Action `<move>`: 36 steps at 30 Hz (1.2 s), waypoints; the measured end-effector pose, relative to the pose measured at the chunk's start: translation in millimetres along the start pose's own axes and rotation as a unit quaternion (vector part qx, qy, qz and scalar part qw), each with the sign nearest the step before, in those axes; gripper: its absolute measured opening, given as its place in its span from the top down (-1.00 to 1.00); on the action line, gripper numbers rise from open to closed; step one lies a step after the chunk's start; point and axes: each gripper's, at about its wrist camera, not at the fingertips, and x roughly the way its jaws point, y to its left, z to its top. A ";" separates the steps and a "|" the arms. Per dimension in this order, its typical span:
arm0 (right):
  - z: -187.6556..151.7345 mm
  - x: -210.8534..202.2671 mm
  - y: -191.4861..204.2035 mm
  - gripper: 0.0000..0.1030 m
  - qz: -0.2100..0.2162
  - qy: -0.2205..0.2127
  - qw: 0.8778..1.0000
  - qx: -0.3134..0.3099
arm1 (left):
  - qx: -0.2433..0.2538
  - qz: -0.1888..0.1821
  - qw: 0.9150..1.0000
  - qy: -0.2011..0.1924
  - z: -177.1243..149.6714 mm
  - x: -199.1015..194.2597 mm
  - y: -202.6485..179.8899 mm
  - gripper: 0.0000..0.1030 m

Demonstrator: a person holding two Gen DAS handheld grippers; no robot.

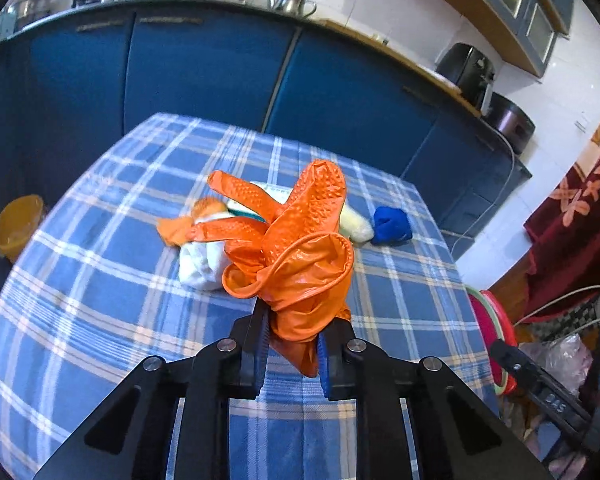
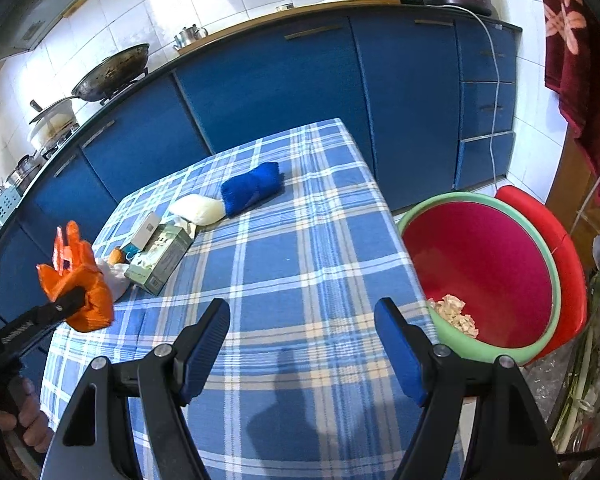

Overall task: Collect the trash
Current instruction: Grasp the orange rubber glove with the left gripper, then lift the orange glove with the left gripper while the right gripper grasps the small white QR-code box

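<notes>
On the left, the left claw (image 1: 292,344) is closed on the orange glove (image 1: 300,248), which is pinched at its cuff and hangs above the checked desk (image 1: 100,280), clear of the other items there. The glove looks thin, light, soft and a little slippery, so I think the bunched cuff is the best place to hold. To the right, the right claw (image 2: 302,344) is wide and holds nothing. Further right, beside the desk, the red basin (image 2: 540,344) already contains crumpled paper (image 2: 454,314).
</notes>
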 end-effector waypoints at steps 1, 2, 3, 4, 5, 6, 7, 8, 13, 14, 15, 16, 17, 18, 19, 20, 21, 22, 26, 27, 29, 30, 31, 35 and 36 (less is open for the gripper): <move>0.6 0.6 1.5 -0.50 0.001 0.000 1.000 -0.001 | 0.000 0.002 1.000 -0.004 2.1 -3.2 1.6 0.61; 1.5 1.3 4.2 -0.50 0.003 0.000 1.000 -0.003 | 0.000 0.003 1.000 -0.008 4.1 -6.2 3.5 0.61; 2.5 2.0 7.6 -0.50 0.004 0.000 1.000 -0.006 | 0.000 0.005 1.000 -0.013 6.4 -8.7 5.8 0.61; 3.7 2.8 10.8 -0.50 0.006 0.000 1.000 -0.008 | 0.001 0.008 1.000 -0.017 8.2 -11.1 8.4 0.61; 4.6 3.5 13.9 -0.50 0.008 -0.001 1.000 -0.011 | 0.000 0.014 1.000 -0.021 10.1 -13.0 11.6 0.61; 5.3 3.7 16.4 -0.50 0.010 -0.001 1.000 -0.013 | -0.001 0.019 1.000 -0.025 11.6 -14.7 15.1 0.61; 6.5 4.5 20.6 -0.50 0.012 -0.002 1.000 -0.016 | -0.004 0.024 0.999 -0.028 13.6 -15.5 19.4 0.61; 8.5 5.9 26.4 -0.50 0.015 -0.002 1.000 -0.021 | -0.008 0.027 0.999 -0.030 15.1 -16.9 23.8 0.61; 17.9 15.0 52.6 -0.50 0.029 -0.003 0.999 -0.038 | -0.017 0.051 0.998 -0.040 21.3 -22.2 42.1 0.61; 20.5 17.9 58.8 -0.50 0.033 -0.003 0.999 -0.042 | -0.017 0.057 0.997 -0.043 23.2 -22.7 45.2 0.61; 22.5 20.4 64.9 -0.50 0.037 -0.003 0.998 -0.045 | -0.017 0.063 0.997 -0.045 24.4 -23.6 48.2 0.61; 24.3 22.6 69.2 -0.50 0.040 -0.002 0.998 -0.047 | -0.018 0.068 0.996 -0.048 25.9 -24.0 51.3 0.61; 27.3 27.0 77.4 -0.50 0.045 -0.002 0.998 -0.052 | -0.019 0.072 0.996 -0.051 27.3 -25.0 55.1 0.61; 29.4 30.9 83.3 -0.50 0.048 -0.002 0.997 -0.055 | -0.019 0.077 0.995 -0.055 28.5 -26.4 58.5 0.61; 31.7 35.5 89.0 -0.50 0.050 -0.001 0.997 -0.056 | -0.020 0.080 0.995 -0.057 29.4 -26.6 60.7 0.61; 33.8 39.5 93.2 -0.50 0.055 0.003 0.997 -0.056 | -0.020 0.087 0.994 -0.061 31.3 -27.5 64.8 0.61; 35.8 44.2 98.2 -0.50 0.061 0.006 0.997 -0.055 | -0.020 0.091 0.994 -0.064 32.6 -28.1 67.6 0.61; 38.4 50.5 104.3 -0.50 0.068 0.009 0.996 -0.054 | -0.020 0.096 0.993 -0.066 34.0 -28.2 70.7 0.61; 45.5 71.6 124.5 -0.50 0.077 0.016 0.995 -0.055 | -0.026 0.107 0.991 -0.070 37.7 -26.5 82.7 0.61; 46.8 75.1 127.0 -0.50 0.078 0.017 0.995 -0.056 | -0.029 0.108 0.991 -0.070 38.0 -25.8 85.6 0.61; 50.5 86.5 135.6 -0.50 0.082 0.019 0.995 -0.056 | -0.032 0.110 0.991 -0.068 38.4 -22.8 90.1 0.61; 51.8 90.0 137.8 -0.50 0.082 0.020 0.995 -0.055 | -0.033 0.111 0.991 -0.066 38.7 -21.2 92.1 0.61; 53.7 96.6 141.5 -0.50 0.082 0.022 0.995 -0.054 | -0.035 0.112 0.991 -0.065 39.1 -19.0 94.9 0.61; 59.0 116.7 150.2 -0.50 0.081 0.033 0.995 -0.047 | -0.035 0.116 0.991 -0.062 39.6 -12.7 100.7 0.61; 59.7 119.7 151.8 -0.50 0.082 0.034 0.995 -0.047 | -0.035 0.117 0.991 -0.062 38.9 -11.4 102.0 0.61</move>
